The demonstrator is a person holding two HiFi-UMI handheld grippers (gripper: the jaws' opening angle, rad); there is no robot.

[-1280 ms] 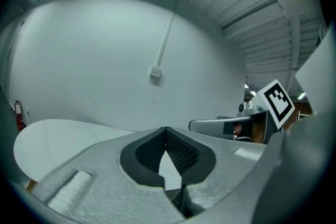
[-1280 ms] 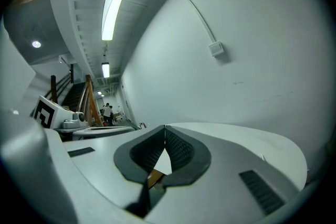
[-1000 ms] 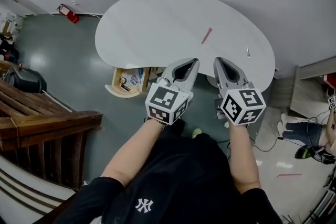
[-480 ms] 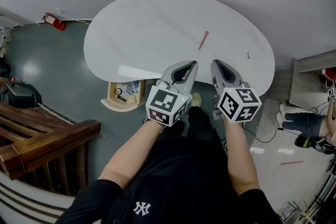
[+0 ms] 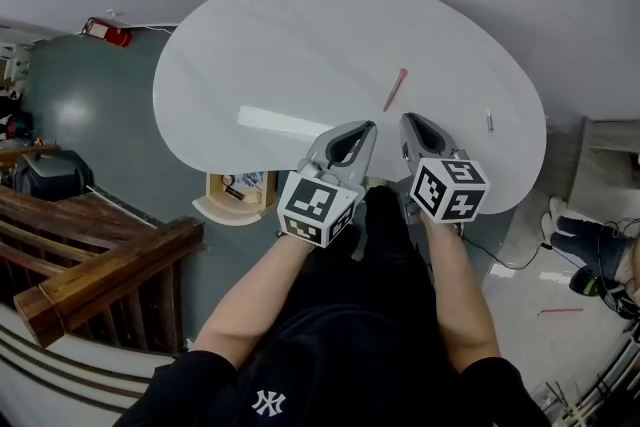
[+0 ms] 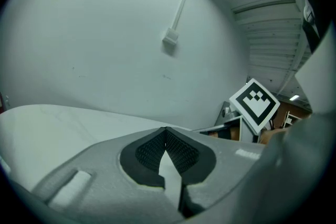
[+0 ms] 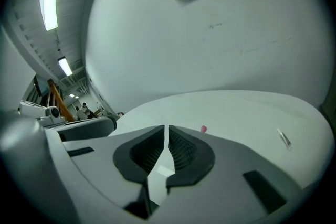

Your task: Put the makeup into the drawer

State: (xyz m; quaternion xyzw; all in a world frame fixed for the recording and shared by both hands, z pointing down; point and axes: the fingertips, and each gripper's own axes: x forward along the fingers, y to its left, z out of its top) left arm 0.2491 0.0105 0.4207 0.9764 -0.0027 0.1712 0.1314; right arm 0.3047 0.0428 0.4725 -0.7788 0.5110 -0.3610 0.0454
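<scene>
A thin pink makeup stick lies on the white kidney-shaped table, right of its middle; its pink tip shows just beyond my right jaws. A small silver stick lies near the table's right end and also appears as the silver stick in the right gripper view. An open wooden drawer with small items sticks out under the near-left edge. My left gripper and right gripper hover side by side over the near edge, both shut and holding nothing.
A white wall runs behind the table. A red fire extinguisher lies on the floor at far left. A wooden stair railing is at near left. Shoes and cables lie on the floor at right.
Both grippers have moved forward over the table's near edge, and the table now sits closer. The drawer is more covered by the tabletop. Both jaws stay shut.
</scene>
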